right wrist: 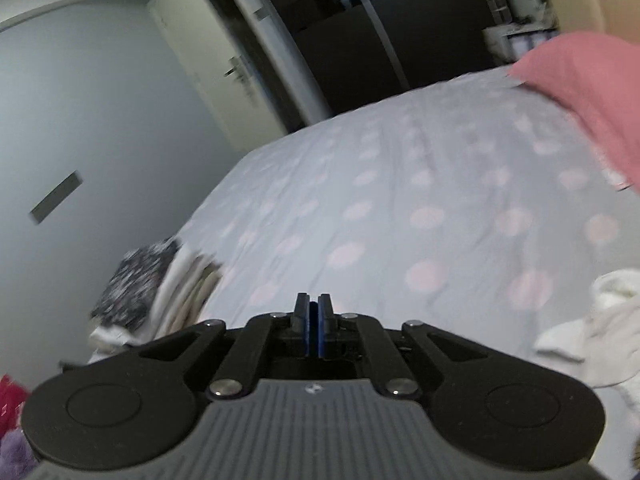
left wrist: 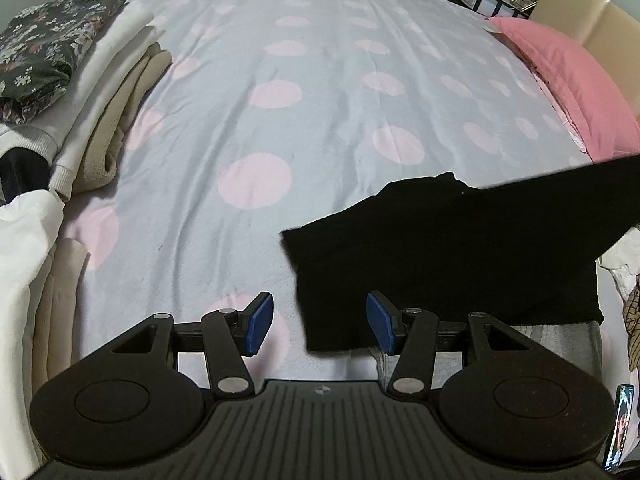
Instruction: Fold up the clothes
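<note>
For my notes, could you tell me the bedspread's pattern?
The bedspread is pale grey-blue with pink dots, clearest in the left wrist view.

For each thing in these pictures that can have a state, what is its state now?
left gripper: open, holds nothing.
right gripper: shut, nothing visible between its pads.
black garment: unfolded, one edge lifted off the bed.
stack of clothes: folded, piled at the bed's edge.
white garment: crumpled, not folded.
door: ajar.

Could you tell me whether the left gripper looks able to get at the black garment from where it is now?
Probably yes. The left gripper has its jaws open, and the black garment's near corner already hangs between them, with nothing in the way.
</note>
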Demonstrator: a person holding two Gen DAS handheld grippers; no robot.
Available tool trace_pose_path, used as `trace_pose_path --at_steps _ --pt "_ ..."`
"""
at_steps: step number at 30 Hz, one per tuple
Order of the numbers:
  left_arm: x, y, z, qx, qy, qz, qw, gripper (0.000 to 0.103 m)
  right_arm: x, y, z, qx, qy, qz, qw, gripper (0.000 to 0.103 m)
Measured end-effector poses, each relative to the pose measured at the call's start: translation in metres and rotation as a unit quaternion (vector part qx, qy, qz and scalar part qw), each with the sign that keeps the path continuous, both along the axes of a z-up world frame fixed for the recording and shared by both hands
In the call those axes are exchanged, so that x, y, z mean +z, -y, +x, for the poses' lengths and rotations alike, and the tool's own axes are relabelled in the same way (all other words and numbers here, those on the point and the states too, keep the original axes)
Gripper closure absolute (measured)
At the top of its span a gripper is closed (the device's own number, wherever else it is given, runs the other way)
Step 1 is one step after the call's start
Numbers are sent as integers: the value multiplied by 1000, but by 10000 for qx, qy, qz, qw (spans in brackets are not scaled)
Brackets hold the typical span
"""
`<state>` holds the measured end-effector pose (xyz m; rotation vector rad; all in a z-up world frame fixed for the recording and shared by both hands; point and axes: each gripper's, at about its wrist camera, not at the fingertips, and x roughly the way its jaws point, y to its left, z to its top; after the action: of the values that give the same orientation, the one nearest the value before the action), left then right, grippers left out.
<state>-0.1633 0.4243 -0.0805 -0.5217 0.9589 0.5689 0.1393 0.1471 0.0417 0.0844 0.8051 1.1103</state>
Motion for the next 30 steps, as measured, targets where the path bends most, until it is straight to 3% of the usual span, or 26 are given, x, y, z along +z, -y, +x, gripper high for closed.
trace_pose_path --at_steps 8,15,21,23,30 --pt "-10 3 5 -155 -128 -39 9998 53 -46 8 34 -626 -266 -751 9949 99" --pt "-27 17 19 -617 -409 60 9972 53 -93 15 65 -1186 -528 -1505 9800 98" --pt "-40 22 23 -784 -582 125 9951 53 -127 15 69 -1106 -716 -2098 9688 86" --pt "-45 23 23 -813 -613 119 9947 53 -139 16 70 -1099 -788 -2280 9642 69" --pt "-54 26 28 -971 -760 142 9923 53 -165 22 76 -1233 -1170 -2506 9530 69"
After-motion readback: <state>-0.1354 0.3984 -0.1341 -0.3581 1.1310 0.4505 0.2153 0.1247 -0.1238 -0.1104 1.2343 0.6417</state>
